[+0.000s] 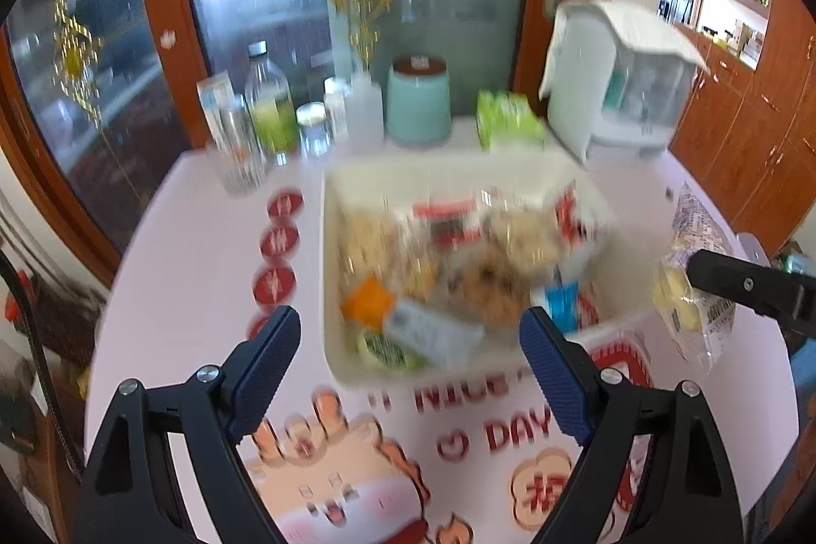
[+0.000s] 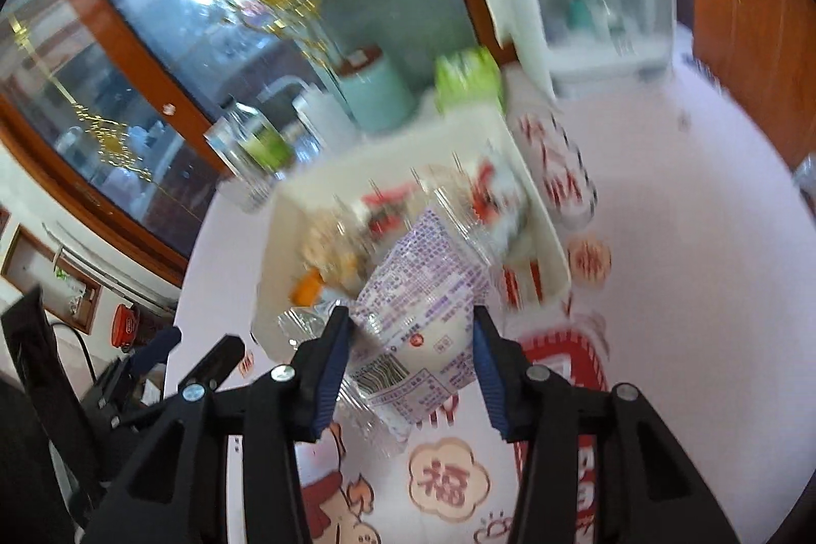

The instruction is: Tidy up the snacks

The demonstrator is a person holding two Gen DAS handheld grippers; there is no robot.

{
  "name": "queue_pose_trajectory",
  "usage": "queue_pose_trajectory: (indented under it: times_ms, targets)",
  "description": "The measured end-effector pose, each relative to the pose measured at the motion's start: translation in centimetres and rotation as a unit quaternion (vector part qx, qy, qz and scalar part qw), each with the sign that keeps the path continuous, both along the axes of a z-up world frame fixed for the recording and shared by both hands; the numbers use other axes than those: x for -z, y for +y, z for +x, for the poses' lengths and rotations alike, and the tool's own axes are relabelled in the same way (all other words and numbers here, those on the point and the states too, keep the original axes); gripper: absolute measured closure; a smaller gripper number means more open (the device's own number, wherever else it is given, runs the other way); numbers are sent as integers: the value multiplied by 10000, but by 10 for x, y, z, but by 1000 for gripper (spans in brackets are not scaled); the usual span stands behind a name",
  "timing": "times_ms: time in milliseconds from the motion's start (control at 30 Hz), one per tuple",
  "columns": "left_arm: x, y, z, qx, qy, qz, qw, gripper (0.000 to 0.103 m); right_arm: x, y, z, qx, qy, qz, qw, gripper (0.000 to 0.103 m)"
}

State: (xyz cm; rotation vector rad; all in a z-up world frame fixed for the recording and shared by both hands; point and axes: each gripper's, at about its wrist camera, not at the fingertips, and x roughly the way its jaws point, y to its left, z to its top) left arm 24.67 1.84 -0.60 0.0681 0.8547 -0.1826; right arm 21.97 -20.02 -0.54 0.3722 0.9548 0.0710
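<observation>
The table point(image 1: 194, 238) has a pale cover printed with red cartoon figures and lettering, and it carries everything else. Along its far edge, before the glass doors, stand a white dispenser point(image 1: 607, 85) with an open lid, a mint jar point(image 1: 418, 105) with a brown lid, a green pack point(image 1: 507, 121), a clear bottle point(image 1: 268, 105) with a green label, and a glass point(image 1: 239, 166).

In the middle of the table sits a cream bin point(image 1: 331, 268), filled with wrapped snacks point(image 1: 459, 258); blur hides most of their detail, though red-and-white wrappers, an orange piece and a blue packet show.

The left tool point(image 1: 410, 332) hangs above the near edge of the bin, jaws wide apart with nothing between them.

The right tool point(image 2: 412, 330) is clenched on a clear packet point(image 2: 423, 304) with purple print. Both blue pads press its sides, and the packet hangs off the table in front of the bin's near right corner. In the left wrist view the same packet point(image 1: 688, 279) shows at the right edge, pale yellow pieces visible inside it, with one black finger point(image 1: 734, 284) of the right tool across it, clear of the bin's right wall.
</observation>
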Motion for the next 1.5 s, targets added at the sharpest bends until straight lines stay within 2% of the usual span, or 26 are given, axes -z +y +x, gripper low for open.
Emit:
queue_pose_trajectory:
  times_ms: [167,300,400,500,633,1033,1233,1500]
  targets:
    - [-37,-2,27,-36,-456,147,9988,4,-43,12,24,-89,-614,-492,9969,55]
    - [-50,-4,48,-86,-616,200,9979,1,-55,16,46,-91,-800,-644,9947,54]
    - [-47,-6,61,-135,-549,207,9982,1,-50,18,67,-142,-796,-642,9947,48]
    - [-37,-7,69,-190,-401,186,9988,1,-38,22,83,-159,-624,-809,9946,48]
    - [-22,-5,72,-295,-222,177,9992,1,-20,17,92,-135,-364,-700,9968,46]
    - [-21,-3,50,-479,-56,113,9988,1,-8,9,64,-271,-164,-632,9975,46]
    - [-18,-15,20,-409,1,142,9991,1,-6,1,36,-360,-174,-692,9968,46]
    - [-14,-27,-41,-326,114,105,9993,1,4,-7,-24,-484,-84,-661,9966,46]
